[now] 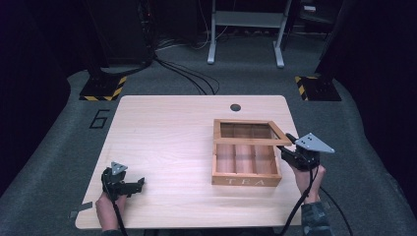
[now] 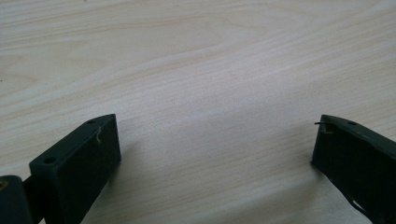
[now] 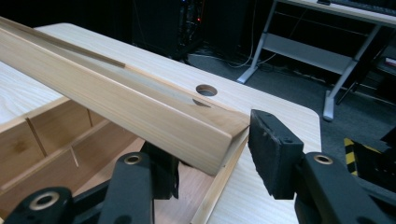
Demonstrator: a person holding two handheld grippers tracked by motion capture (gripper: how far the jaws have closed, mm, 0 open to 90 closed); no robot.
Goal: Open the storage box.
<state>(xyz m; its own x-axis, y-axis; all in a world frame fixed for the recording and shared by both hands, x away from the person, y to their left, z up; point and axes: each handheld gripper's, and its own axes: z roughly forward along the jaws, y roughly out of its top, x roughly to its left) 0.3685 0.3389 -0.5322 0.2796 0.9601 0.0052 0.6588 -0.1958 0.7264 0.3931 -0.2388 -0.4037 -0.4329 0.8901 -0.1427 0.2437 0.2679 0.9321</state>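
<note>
- Where the pale wooden table (image 1: 167, 147) fills the middle of the high view, we log one wooden tea box (image 1: 247, 167) on its right half, the word TEA on the near face and dividers splitting the inside into compartments.
- We note the box's lid (image 1: 251, 132), a wooden frame with an open pane, raised and tilted up from the far side, its front rail hanging over the compartments.
- We record the right gripper (image 1: 291, 147) at the right end of that front rail, held by the person's right hand (image 1: 310, 178), with a grey three-cornered plate on top.
- In the right gripper view we see the lid rail (image 3: 116, 98) running between the two jaws; one jaw sits under it, the other stands just beside its corner with a narrow gap, so we cannot tell whether the fingers are pinching it or merely bracketing it.
- We list the left gripper (image 1: 133, 186) near the table's near left corner, well apart from the box, in the person's left hand (image 1: 109, 205).
- In the left gripper view its jaws stand spread wide, released, over bare table wood (image 2: 201, 93).
- We count a round hole (image 1: 235, 106) in the table near the far edge, beyond the box.
</note>
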